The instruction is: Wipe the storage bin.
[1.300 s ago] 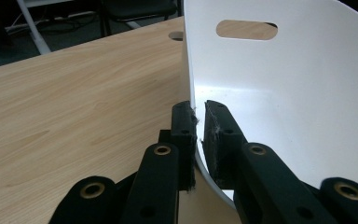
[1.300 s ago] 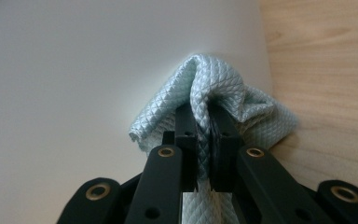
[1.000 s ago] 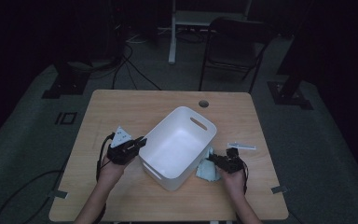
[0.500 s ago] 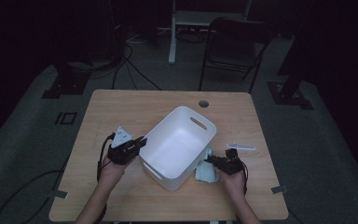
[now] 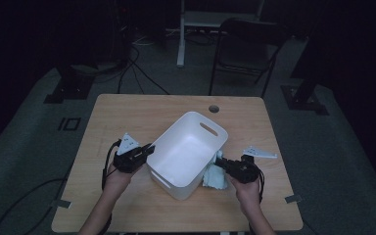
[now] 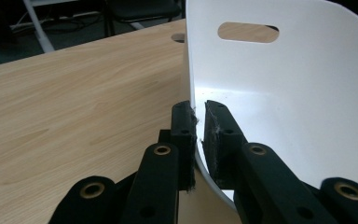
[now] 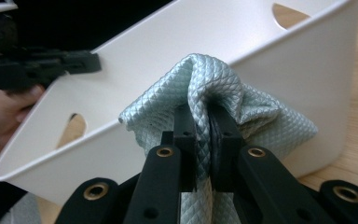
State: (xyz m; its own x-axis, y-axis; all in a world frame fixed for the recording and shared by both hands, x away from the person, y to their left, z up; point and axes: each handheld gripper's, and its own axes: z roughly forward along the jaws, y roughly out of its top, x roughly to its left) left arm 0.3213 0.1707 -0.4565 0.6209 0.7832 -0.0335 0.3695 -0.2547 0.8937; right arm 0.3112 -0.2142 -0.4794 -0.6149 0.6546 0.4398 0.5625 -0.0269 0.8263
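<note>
My right gripper (image 7: pixel 203 123) has come up off the table (image 5: pixel 127 117) since a second ago, jaws clamped on a fold of the pale blue cloth (image 7: pixel 205 88), which now hangs against the outer wall of the white bin (image 5: pixel 186 152). My left gripper (image 6: pixel 196 135) hasn't budged, jaws pinched on the bin's rim, the bin resting mid-table as before.

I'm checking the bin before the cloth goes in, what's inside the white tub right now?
The white tub looks bare inside: white floor and walls. Its near corner is hidden by its own rim. The cloth is outside.
</note>
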